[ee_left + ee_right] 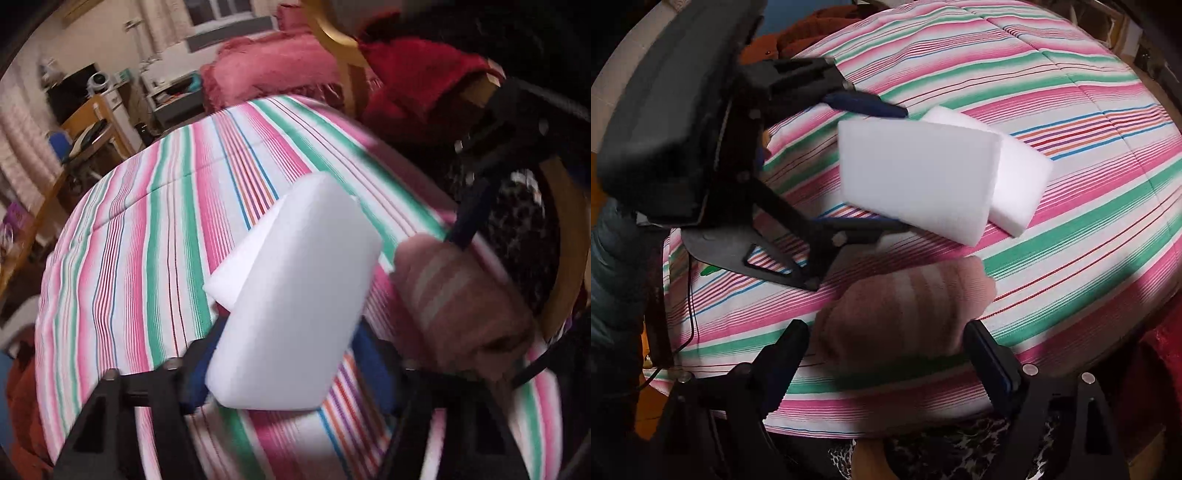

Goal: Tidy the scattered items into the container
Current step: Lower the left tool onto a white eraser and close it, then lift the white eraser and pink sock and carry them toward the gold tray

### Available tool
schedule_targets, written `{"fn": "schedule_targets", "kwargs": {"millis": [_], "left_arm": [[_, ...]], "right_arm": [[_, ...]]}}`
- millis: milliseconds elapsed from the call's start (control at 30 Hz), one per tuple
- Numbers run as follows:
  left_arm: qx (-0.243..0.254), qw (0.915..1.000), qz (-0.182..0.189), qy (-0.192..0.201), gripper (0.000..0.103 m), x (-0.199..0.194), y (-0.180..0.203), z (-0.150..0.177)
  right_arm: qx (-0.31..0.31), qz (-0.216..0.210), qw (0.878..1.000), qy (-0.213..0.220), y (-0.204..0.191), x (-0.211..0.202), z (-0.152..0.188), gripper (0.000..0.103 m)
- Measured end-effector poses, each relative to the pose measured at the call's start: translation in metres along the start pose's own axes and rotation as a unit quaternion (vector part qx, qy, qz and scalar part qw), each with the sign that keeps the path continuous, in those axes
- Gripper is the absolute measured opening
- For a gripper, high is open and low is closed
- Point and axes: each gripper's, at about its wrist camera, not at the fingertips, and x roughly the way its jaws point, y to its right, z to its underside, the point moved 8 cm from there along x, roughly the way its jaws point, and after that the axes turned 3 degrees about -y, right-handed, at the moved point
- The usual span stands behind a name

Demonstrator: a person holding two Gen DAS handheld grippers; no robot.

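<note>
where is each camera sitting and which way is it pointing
Left wrist: on the left gripper, looking down across the striped tablecloth toward the room beyond; its jaws hold a white rectangular foam block.
Right wrist: on the right gripper, looking down at the table; a pink striped rolled cloth lies between its jaws, with a padded dark sleeve at the left.
Shared: the tablecloth, the held block and the pink cloth; each view shows the other gripper.

place: home bedroom | evidence: striped bedspread (147,240), pink cushion (266,70), wooden desk (92,129)
</note>
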Motion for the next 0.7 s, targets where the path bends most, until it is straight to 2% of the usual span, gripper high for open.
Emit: {"fn": "schedule_targets", "kwargs": {"millis": [200, 300, 467, 567, 700], "left_arm": [[-0.063, 0.9979, 0.012, 0.005, 0.06, -0.014, 0.002, 0.015], [-0.121, 0.9925, 0.007, 0.017, 0.058, -0.029, 0.0, 0.028], [-0.178, 0.9836, -0.006, 0.025, 0.058, -0.051, 0.013, 0.052], [-0.219, 0.9749, -0.03, 0.023, 0.058, -0.063, 0.016, 0.064], [-0.304, 0.9508, -0.05, 0.03, 0.058, -0.082, 0.024, 0.087]], "right_arm": [[0.009, -0.004, 1.0, 0.002, 0.001, 0.003, -0.006, 0.087], [0.011, -0.006, 1.0, 0.005, 0.001, 0.001, -0.007, 0.087], [0.007, 0.002, 1.0, 0.004, -0.004, 0.003, -0.01, 0.087], [0.003, 0.009, 1.0, 0.0, -0.008, 0.006, -0.011, 0.088], [-0.004, 0.016, 1.0, -0.003, -0.011, 0.004, -0.011, 0.088]]}}
